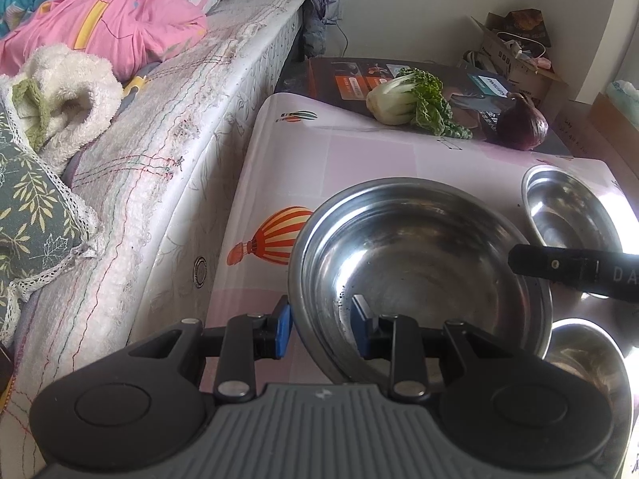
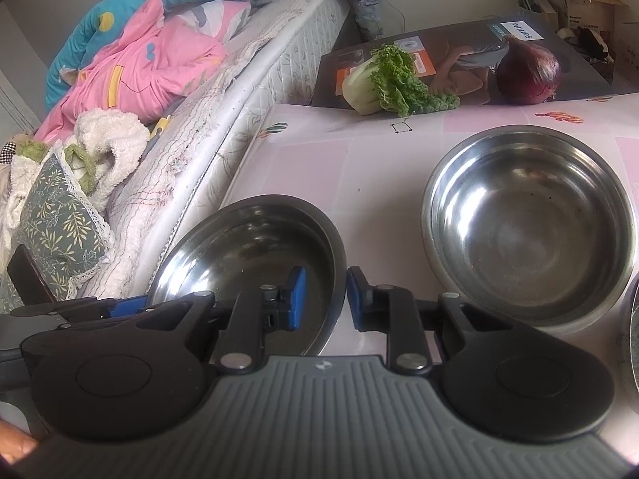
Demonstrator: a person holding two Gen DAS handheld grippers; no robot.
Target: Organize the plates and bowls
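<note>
Pink tablecloth (image 1: 359, 151) beside bed. Both grippers pinch same steel bowl (image 1: 419, 263): left gripper (image 1: 321, 329) near-left rim, right gripper (image 2: 322, 299) right rim. Second bowl (image 2: 527, 227) lies right.

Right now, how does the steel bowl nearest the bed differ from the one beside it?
Left hand-held gripper and right hand-held gripper clamp the bedside bowl by its rim; the neighbouring bowl sits free. Bedside bowl's rim looks dark, neighbouring bowl's pale. Both are empty steel.
</note>
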